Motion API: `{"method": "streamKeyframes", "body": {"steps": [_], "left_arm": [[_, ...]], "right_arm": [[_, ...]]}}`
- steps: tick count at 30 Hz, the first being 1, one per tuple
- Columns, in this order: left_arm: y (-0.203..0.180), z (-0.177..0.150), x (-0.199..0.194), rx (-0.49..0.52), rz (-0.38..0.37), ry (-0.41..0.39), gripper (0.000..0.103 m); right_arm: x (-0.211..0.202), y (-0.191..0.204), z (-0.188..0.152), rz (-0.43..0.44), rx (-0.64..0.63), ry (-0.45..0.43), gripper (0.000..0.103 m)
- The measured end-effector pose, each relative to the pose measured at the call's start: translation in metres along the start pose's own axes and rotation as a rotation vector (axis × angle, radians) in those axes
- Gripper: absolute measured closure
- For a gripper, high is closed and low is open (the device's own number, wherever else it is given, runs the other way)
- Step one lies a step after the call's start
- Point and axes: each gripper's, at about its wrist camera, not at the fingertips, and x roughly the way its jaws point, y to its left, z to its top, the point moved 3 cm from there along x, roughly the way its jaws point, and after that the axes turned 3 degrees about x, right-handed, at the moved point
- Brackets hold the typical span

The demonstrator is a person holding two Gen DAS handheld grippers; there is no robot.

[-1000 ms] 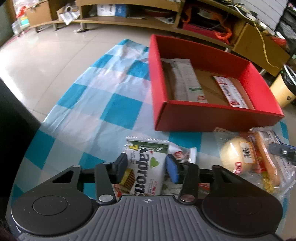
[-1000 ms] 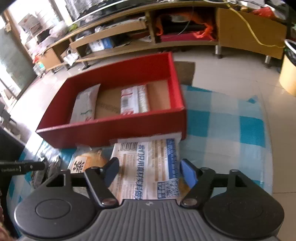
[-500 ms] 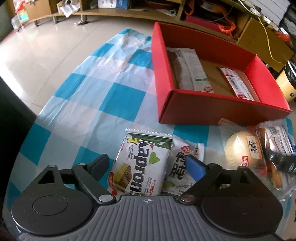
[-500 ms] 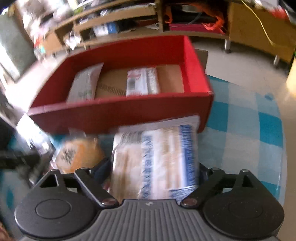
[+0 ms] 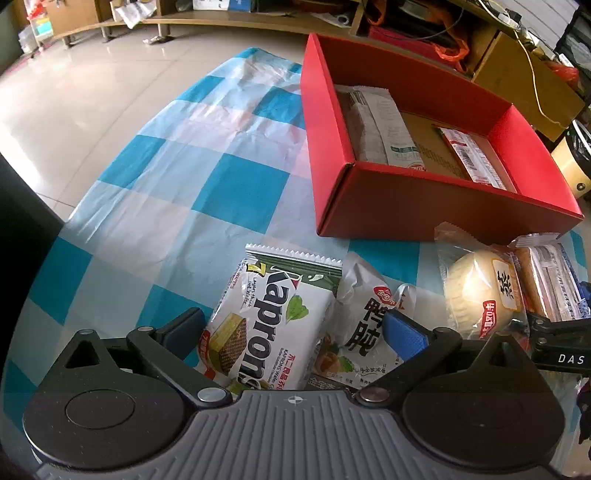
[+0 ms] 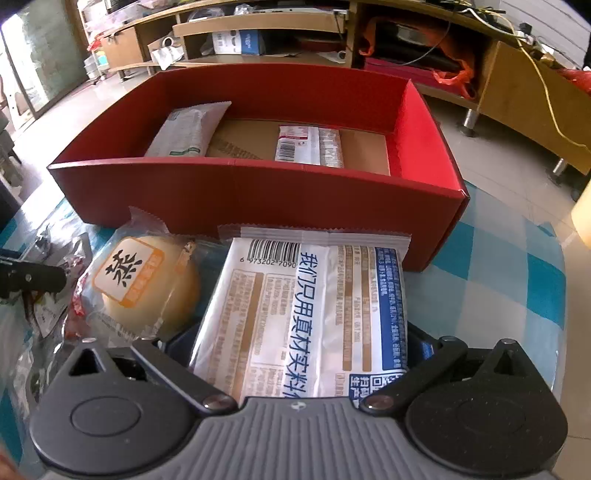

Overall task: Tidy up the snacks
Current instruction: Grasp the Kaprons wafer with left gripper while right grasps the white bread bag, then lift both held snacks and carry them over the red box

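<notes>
A red box [image 5: 424,201] [image 6: 258,195] stands on the checked cloth and holds two flat snack packs [image 5: 380,127] [image 6: 308,144]. My left gripper [image 5: 295,328] is open, its jaws wide on either side of a green-and-white wafer pack [image 5: 269,321] and a white pack with black characters [image 5: 364,325] on the cloth. My right gripper [image 6: 299,339] is shut on a white-and-blue snack pack [image 6: 306,306], held in front of the box. A wrapped round bun [image 5: 480,291] [image 6: 144,288] lies beside it.
The blue-and-white checked cloth [image 5: 177,192] covers a round table; its edge curves at left and right [image 6: 554,295]. More wrapped snacks [image 5: 550,280] lie right of the bun. Wooden shelves [image 6: 280,29] and tiled floor lie beyond.
My left gripper opened wide and drew back a little from the wafer pack. My right gripper closed on the white-and-blue pack and lifted it toward the red box.
</notes>
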Motion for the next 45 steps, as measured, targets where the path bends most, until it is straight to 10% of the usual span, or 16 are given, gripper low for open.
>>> {"method": "streamKeyframes", "body": {"steps": [6, 11, 21, 33, 37, 45], "left_arm": [[0.000, 0.001, -0.004, -0.010, -0.041, -0.009, 0.015], [-0.004, 0.006, -0.014, -0.006, -0.049, -0.016, 0.038], [0.004, -0.009, -0.035, -0.048, -0.045, -0.041, 0.038], [-0.005, -0.071, -0.040, -0.011, -0.015, 0.041, 0.037], [-0.002, -0.067, -0.037, -0.015, 0.025, 0.015, 0.016], [-0.008, -0.065, -0.025, 0.018, 0.083, 0.014, 0.008]], "right_arm": [[-0.011, -0.011, 0.005, 0.052, 0.074, -0.028, 0.030], [-0.029, -0.017, -0.001, 0.034, 0.119, -0.049, 0.032], [-0.086, -0.005, -0.024, 0.112, 0.211, -0.120, 0.032], [-0.082, 0.047, -0.078, 0.178, 0.101, 0.015, 0.032], [-0.067, 0.047, -0.080, 0.165, 0.089, 0.061, 0.031], [-0.061, 0.051, -0.080, 0.151, 0.046, 0.055, 0.025]]}}
